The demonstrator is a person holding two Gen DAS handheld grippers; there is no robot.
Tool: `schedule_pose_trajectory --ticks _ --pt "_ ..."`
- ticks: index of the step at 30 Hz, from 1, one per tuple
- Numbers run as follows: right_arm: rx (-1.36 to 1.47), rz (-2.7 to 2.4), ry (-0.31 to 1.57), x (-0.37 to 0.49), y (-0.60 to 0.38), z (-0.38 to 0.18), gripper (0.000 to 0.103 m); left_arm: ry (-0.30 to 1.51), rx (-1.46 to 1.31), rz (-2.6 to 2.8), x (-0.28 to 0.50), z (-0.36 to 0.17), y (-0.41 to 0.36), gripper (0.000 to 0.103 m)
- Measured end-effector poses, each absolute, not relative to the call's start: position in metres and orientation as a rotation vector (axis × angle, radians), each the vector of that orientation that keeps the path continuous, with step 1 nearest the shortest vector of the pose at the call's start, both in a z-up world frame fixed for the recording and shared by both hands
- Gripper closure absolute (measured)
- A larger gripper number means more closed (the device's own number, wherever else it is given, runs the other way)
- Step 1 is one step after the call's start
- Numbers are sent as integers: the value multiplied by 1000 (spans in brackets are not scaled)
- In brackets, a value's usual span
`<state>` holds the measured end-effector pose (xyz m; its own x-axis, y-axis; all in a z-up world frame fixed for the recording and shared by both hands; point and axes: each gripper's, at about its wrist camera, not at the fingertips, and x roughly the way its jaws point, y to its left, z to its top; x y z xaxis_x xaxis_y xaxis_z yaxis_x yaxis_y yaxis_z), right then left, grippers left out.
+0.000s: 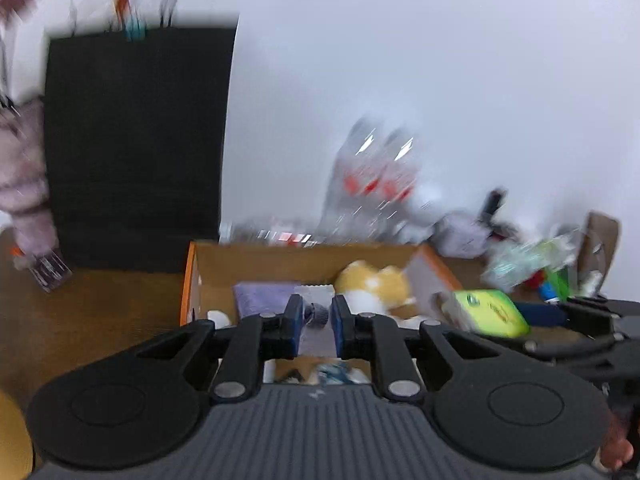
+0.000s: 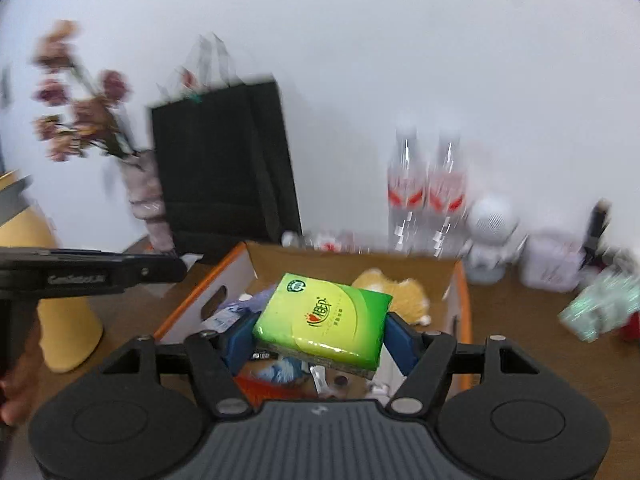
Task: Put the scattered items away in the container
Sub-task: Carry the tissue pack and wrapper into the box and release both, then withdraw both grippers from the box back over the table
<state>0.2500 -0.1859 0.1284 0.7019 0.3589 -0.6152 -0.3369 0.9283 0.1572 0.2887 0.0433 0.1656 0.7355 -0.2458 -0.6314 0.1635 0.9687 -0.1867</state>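
Note:
The container is a cardboard box [image 2: 356, 268] with orange edges, also in the left wrist view [image 1: 280, 258]. Inside lie a yellow-and-white plush [image 1: 372, 286], a purple cloth [image 1: 260, 298] and small items. My right gripper [image 2: 320, 338] is shut on a green tissue pack [image 2: 326, 320] and holds it above the box; the pack also shows in the left wrist view [image 1: 492, 312]. My left gripper [image 1: 316, 320] hovers over the box, jaws a narrow gap apart with nothing held; a small dark capped item [image 1: 318, 314] lies in the box behind the gap.
A black paper bag [image 2: 224, 160], a vase of dried flowers [image 2: 144, 192], two water bottles [image 2: 428, 196], a white round gadget [image 2: 490, 232] and a yellow object [image 2: 60, 312] stand around the box on the wooden table [image 2: 520, 320]. Crinkled packets [image 2: 604, 308] lie at right.

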Motion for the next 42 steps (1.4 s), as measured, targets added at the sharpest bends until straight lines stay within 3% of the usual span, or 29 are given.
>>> schedule_pose_trajectory --ticks 5,7,9,12,15,16,21,28,34,37,42 --pt "26 357 897 319 -162 88 35 840 -111 -124 367 120 56 87" --pt "17 350 952 331 -156 72 34 864 -88 -109 385 107 57 82" --pt "37 369 984 342 -154 63 31 849 -78 -85 391 102 58 42" --pt "47 357 974 350 -157 63 19 812 -45 -110 382 108 57 33" --pt "45 336 963 351 -163 74 17 812 -22 -128 373 124 52 5" --pt "45 330 970 353 -165 78 17 826 -29 -116 369 131 51 1" --pt "28 332 1030 339 -172 99 15 949 17 -88 345 160 38 0" --pt "64 330 1018 294 -182 133 14 928 92 -77 287 196 20 0" --pt "99 365 882 237 -190 169 14 802 95 -112 215 219 10 0" --pt "96 358 748 185 -200 165 8 664 80 -107 150 202 10 0" --pt "107 345 554 75 -218 91 8 574 18 -32 55 123 4 0"
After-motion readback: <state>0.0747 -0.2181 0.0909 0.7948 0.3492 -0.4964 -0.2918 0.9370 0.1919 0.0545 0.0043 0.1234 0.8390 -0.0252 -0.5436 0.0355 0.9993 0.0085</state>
